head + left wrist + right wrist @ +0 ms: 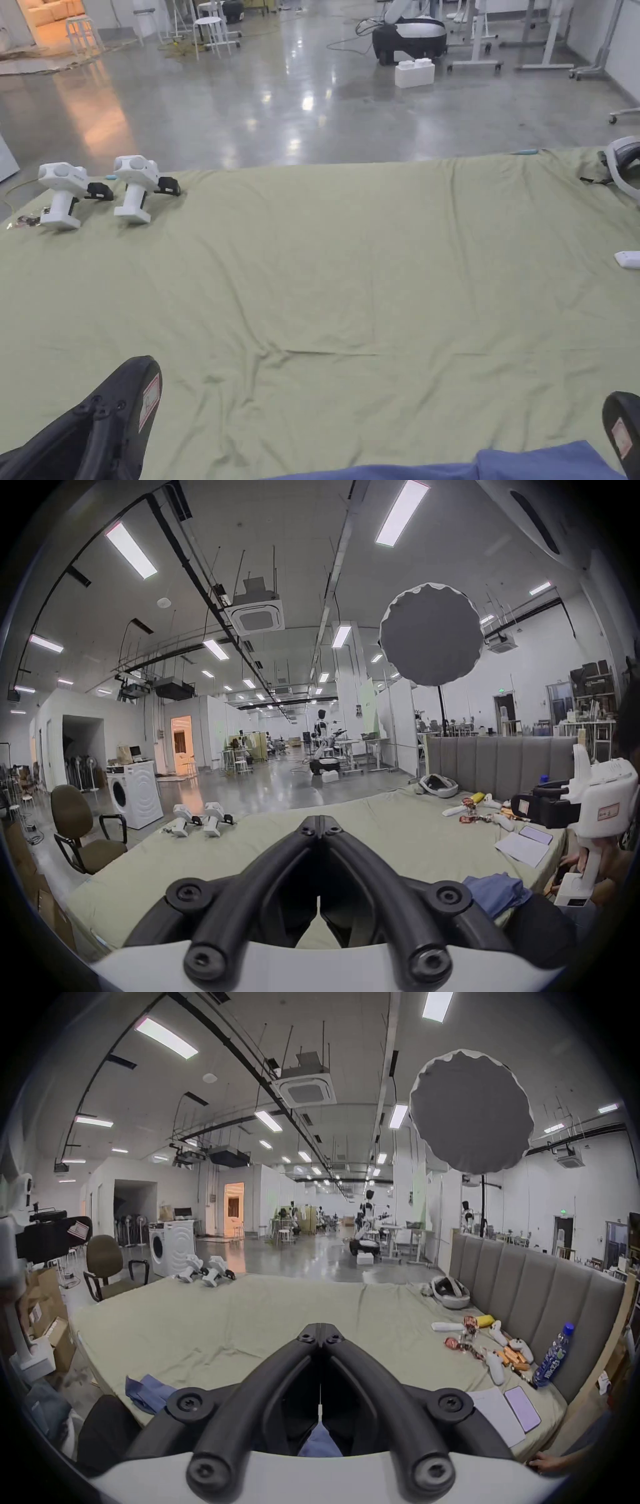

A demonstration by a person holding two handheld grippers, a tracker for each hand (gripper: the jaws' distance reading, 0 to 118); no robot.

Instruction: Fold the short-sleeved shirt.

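The blue short-sleeved shirt [487, 465] lies bunched at the near edge of the green sheet [350, 262]; only a strip of it shows in the head view. In the left gripper view the shirt [495, 892] sits low and to the right of my left gripper [320, 821], whose jaws meet at the tips with nothing between them. My right gripper [320, 1329] is shut too, with nothing in its jaws, and blue shirt cloth [149, 1390] lies to its lower left. In the head view the left gripper [134, 387] and right gripper [622, 425] hover at the bottom corners, either side of the shirt.
Two spare white grippers [100, 190] stand at the far left of the sheet. A headset [625, 162] and a white remote [628, 258] lie at the right edge. A bottle [554, 1355], a phone [523, 1407], paper, snacks and controllers sit along the grey headboard [536, 1303].
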